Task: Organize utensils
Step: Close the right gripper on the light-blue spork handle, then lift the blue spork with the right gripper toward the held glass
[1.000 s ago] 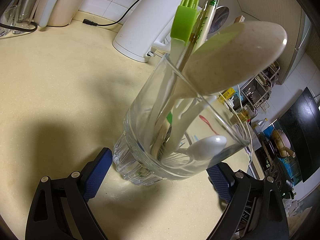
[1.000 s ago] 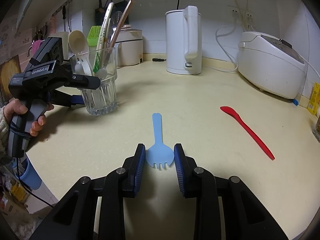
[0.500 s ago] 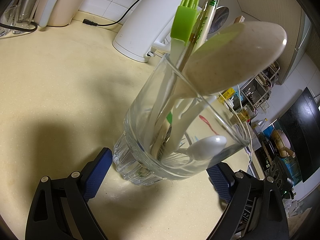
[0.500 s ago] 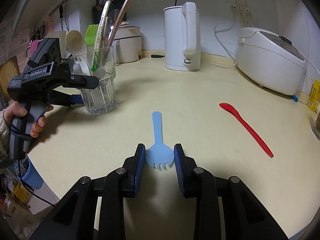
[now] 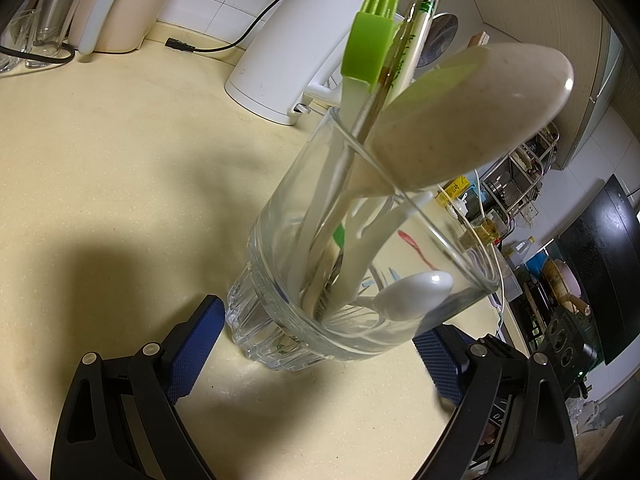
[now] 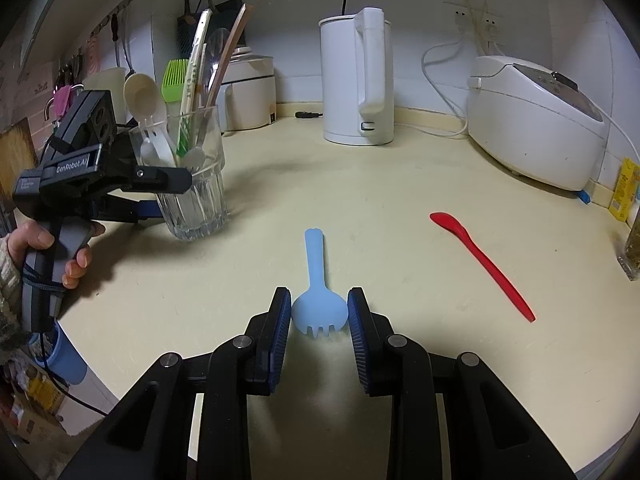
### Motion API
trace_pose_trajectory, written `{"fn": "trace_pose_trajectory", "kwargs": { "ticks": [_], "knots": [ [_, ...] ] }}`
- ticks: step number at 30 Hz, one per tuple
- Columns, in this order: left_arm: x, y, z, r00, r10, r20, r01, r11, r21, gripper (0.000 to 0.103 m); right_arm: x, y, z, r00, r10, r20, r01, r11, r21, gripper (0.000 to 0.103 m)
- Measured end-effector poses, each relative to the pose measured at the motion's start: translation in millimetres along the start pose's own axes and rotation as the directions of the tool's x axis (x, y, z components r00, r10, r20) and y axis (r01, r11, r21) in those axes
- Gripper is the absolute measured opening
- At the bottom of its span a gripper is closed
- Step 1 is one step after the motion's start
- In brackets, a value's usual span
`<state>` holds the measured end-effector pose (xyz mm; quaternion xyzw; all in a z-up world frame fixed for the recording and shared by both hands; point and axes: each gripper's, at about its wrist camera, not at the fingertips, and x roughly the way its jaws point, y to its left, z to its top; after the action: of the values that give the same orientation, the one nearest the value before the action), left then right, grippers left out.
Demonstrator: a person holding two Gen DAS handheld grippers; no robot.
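Note:
A clear glass tumbler (image 5: 320, 300) stands on the cream counter with several utensils in it: a beige spoon (image 5: 472, 128), a green brush (image 5: 372, 52) and white spoons. My left gripper (image 5: 316, 340) is open with its jaws on either side of the tumbler's base; it also shows in the right wrist view (image 6: 136, 196). A light blue spork (image 6: 318, 292) lies flat on the counter, tines toward me. My right gripper (image 6: 319, 316) is open, its blue pads on either side of the spork's head. A red spatula (image 6: 480, 260) lies to the right.
A white kettle (image 6: 360, 80) stands at the back and a white rice cooker (image 6: 536, 120) at the right. A beige appliance (image 6: 248, 96) stands behind the tumbler. A small glass (image 6: 632, 256) and yellow box (image 6: 622, 192) are at the right edge.
The right gripper has shifted slightly, and its pads now sit closer around the spork's head. The left gripper and tumbler have not moved.

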<state>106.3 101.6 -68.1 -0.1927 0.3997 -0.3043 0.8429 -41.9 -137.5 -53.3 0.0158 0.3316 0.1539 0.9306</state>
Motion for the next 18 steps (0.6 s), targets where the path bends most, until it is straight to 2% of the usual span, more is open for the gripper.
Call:
{"fn": "trace_pose_trajectory", "kwargs": {
  "ticks": [18],
  "knots": [
    [0.0, 0.2, -0.1, 1.000, 0.000, 0.000, 0.000, 1.000, 0.000, 0.094, -9.0, -5.0, 8.6, 1.000, 0.008, 0.010, -0.008, 0.999, 0.034, 0.029]
  ]
}}
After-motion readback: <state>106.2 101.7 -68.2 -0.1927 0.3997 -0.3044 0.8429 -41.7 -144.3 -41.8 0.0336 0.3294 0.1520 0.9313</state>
